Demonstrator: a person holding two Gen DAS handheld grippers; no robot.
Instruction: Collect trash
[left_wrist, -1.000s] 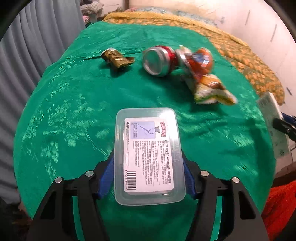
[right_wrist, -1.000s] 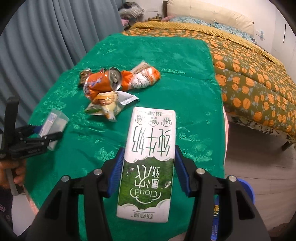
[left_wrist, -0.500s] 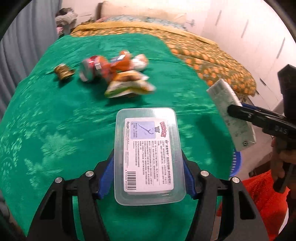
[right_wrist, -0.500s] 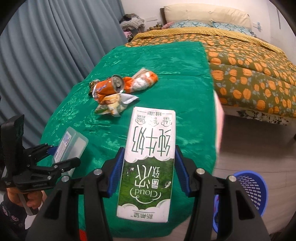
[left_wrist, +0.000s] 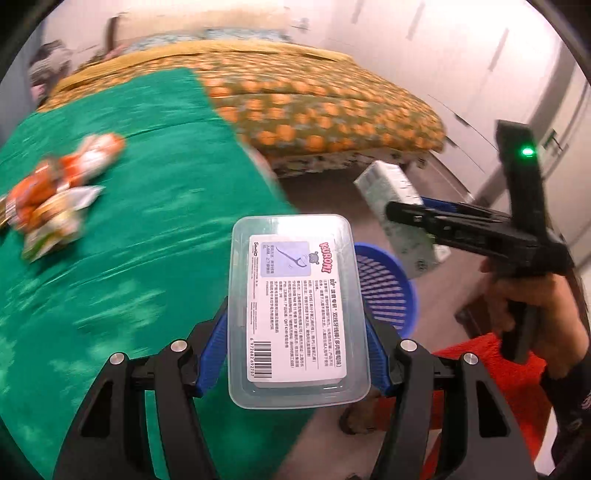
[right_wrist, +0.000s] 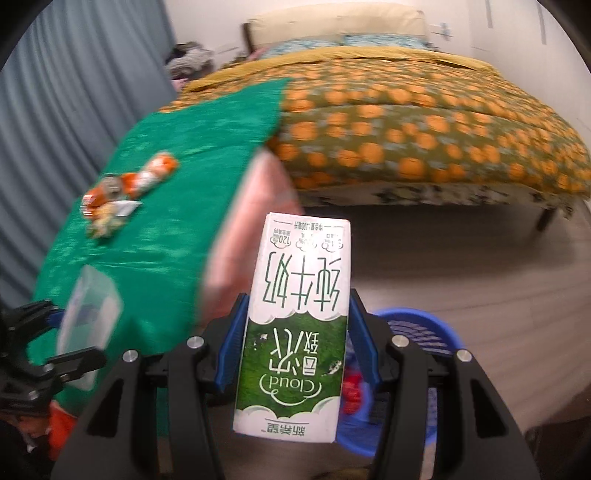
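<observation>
My left gripper (left_wrist: 297, 328) is shut on a clear plastic box (left_wrist: 295, 306) with a printed label, held over the table's right edge. My right gripper (right_wrist: 295, 325) is shut on a green and white milk carton (right_wrist: 299, 321), held above the floor. A blue slatted basket (left_wrist: 384, 288) stands on the floor just beyond the clear box; it also shows in the right wrist view (right_wrist: 424, 332) behind the carton. The right gripper with the carton (left_wrist: 399, 218) shows in the left wrist view above the basket. Orange wrappers and a crushed can (left_wrist: 55, 192) lie on the green cloth.
The table with green cloth (left_wrist: 129, 240) lies to the left. A bed with an orange-patterned cover (right_wrist: 424, 129) stands behind. Wood floor (right_wrist: 480, 280) surrounds the basket. A red rug (left_wrist: 480, 376) lies near the basket. Grey curtains (right_wrist: 74, 92) hang at left.
Both grippers have swung right, off the table toward the blue basket, still holding the box and the carton. The trash pile has slid to the left of both views.
</observation>
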